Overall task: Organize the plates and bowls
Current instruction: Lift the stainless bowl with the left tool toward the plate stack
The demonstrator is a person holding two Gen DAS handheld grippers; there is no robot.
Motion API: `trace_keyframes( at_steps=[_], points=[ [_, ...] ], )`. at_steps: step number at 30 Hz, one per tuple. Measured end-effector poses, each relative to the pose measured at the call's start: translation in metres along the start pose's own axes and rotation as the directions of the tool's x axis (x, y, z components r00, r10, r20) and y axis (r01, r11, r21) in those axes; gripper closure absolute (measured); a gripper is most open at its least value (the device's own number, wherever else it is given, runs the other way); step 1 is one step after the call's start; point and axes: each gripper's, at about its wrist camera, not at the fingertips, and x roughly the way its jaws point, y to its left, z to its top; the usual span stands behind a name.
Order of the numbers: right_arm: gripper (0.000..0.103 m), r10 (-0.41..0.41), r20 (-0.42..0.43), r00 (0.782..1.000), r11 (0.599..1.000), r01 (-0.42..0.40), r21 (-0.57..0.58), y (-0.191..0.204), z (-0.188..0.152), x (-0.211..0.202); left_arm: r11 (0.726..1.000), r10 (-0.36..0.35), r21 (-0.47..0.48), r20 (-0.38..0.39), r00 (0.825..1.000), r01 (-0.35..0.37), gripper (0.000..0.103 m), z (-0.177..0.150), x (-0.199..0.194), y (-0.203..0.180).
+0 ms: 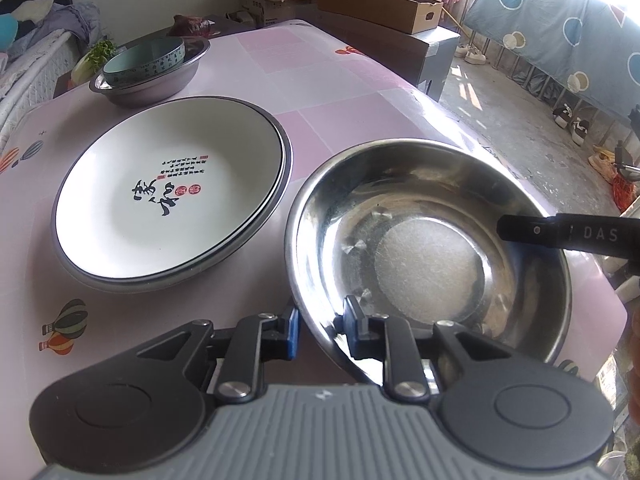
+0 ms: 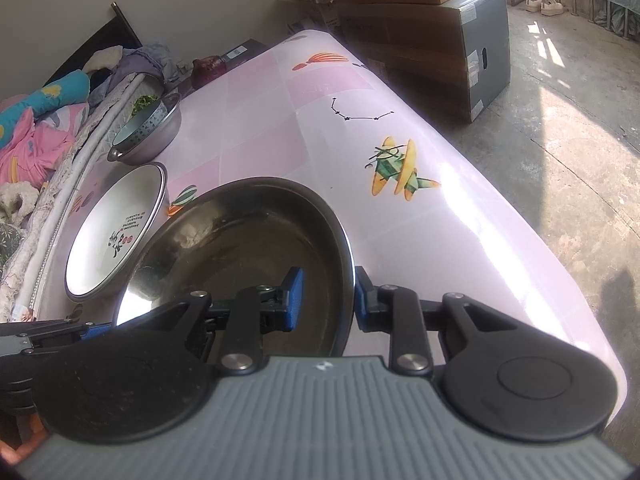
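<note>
A steel bowl (image 1: 428,240) sits at the near right of the pink table; it also shows in the right wrist view (image 2: 240,248). My left gripper (image 1: 320,328) straddles its near rim, one blue pad (image 1: 293,332) outside and one inside, with a gap to the rim. My right gripper (image 2: 328,296) straddles the opposite rim the same way; its finger shows in the left wrist view (image 1: 560,232). A white plate with calligraphy (image 1: 168,188) lies on a grey plate to the left. A teal bowl (image 1: 144,60) sits inside a steel basin (image 1: 160,84) at the back left.
The table (image 1: 340,92) has a pink printed cloth and ends close on the right. A bed with bedding (image 2: 40,128) runs along its left side. Cardboard boxes (image 2: 432,32) stand behind the far end. Concrete floor (image 2: 560,140) lies to the right.
</note>
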Motion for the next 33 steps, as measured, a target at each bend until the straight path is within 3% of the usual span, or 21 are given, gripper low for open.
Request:
trace_keyframes(
  at_steps=[27,33],
  points=[
    [0.078,-0.012,0.027,1.000,0.999,0.013,-0.036,0.004,-0.002,-0.011,0.999,0.002,0.032,0.045,0.999,-0.004,0.077,-0.003,-0.014,-0.006],
    [0.078,-0.014,0.022,1.000,0.999,0.015,-0.030,0.000,-0.003,-0.009,0.999,-0.022,0.035,0.022,1.000,0.021,0.077,-0.005,-0.008,-0.005]
  ],
)
